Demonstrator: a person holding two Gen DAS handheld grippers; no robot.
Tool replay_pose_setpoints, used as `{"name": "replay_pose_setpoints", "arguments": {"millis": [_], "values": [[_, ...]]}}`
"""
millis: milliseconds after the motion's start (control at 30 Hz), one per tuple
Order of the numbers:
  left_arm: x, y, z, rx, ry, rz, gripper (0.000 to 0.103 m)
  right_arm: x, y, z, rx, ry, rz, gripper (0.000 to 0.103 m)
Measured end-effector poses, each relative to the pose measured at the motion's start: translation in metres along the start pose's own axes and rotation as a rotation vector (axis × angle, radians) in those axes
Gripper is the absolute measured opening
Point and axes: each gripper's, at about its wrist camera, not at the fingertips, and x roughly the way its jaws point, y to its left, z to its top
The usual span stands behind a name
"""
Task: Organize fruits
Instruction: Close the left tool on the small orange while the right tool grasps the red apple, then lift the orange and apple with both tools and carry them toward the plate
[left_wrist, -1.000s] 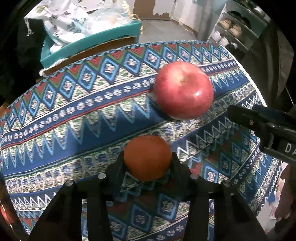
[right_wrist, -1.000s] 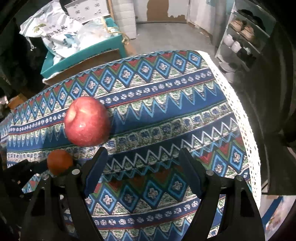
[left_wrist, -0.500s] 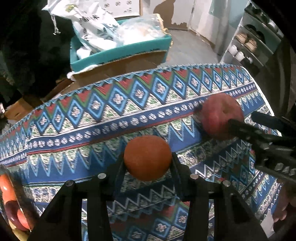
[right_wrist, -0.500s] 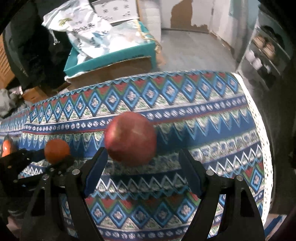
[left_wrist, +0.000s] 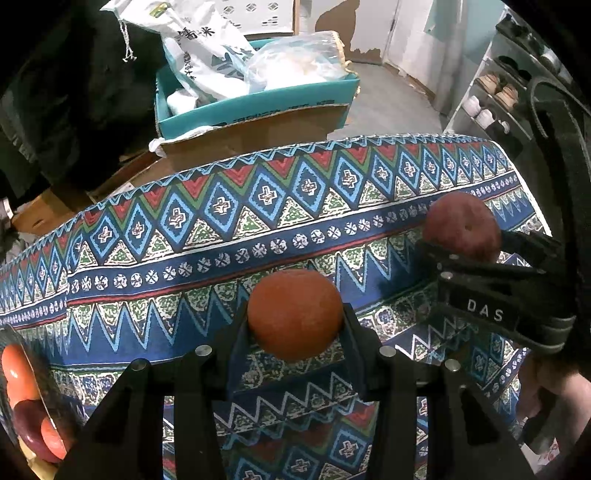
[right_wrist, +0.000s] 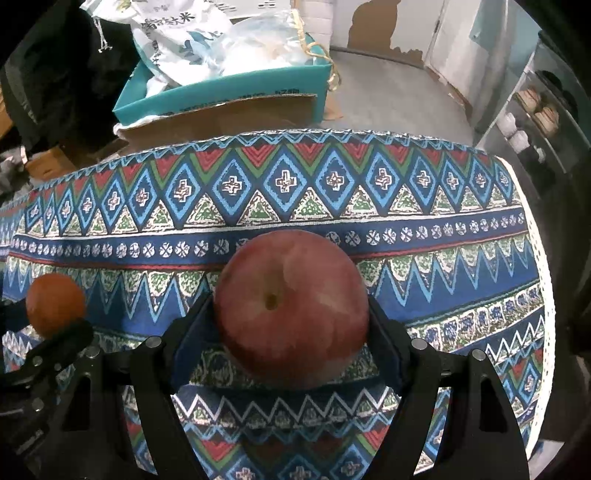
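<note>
You hold two fruits, one in each hand-held gripper. Your left hand-held gripper (left_wrist: 295, 328) is clamped on one orange (left_wrist: 293, 314), raised above the near middle of the bench (left_wrist: 221, 236). Your right hand-held gripper (right_wrist: 291, 325) is clamped on one red apple (right_wrist: 291, 306), its dimpled end facing the camera, also above the bench. From the left wrist view the apple sits to the right of the orange, and part of it is covered by the black gripper body marked "DAS".

One patterned cloth in blue, red and green (right_wrist: 295, 192) covers the whole bench.

At the near left edge of the left wrist view, one container (left_wrist: 37, 398) is cut off by the frame. It holds orange and dark red fruit (left_wrist: 18, 373); you cannot count the pieces or make out the container's shape.

Beyond the far edge of the bench stands one teal cardboard box (right_wrist: 229, 92). In it are one white printed sack (left_wrist: 199, 48) and one clear plastic bag (left_wrist: 295, 62); the bag's contents are hard to make out.

Far right, one shelf unit (left_wrist: 491, 96) holds shoes, small and blurred.
</note>
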Motion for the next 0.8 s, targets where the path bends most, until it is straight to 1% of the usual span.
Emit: {"name": "replay_pose_setpoints", "arguments": {"millis": [67,200,333,433,800], "values": [[0.001,0.002,-0.001,-0.006,0.004,-0.003,0.047,0.002,0.0,0.0,0.004,-0.002,0.0,0.076],[-0.001,0.003,-0.003,-0.006,0.003,-0.004,0.047,0.002,0.0,0.001,0.011,-0.013,0.002,0.075],[-0.006,0.002,-0.004,-0.004,-0.009,0.002,0.047,-0.001,-0.008,-0.005,0.038,-0.022,0.018,0.075],[-0.013,0.001,-0.005,-0.005,-0.019,0.003,0.047,-0.006,-0.01,-0.009,0.037,-0.027,0.005,0.075],[-0.048,0.007,-0.004,-0.013,-0.071,0.01,0.047,-0.05,-0.005,-0.018,0.015,-0.087,-0.014,0.075]]}}
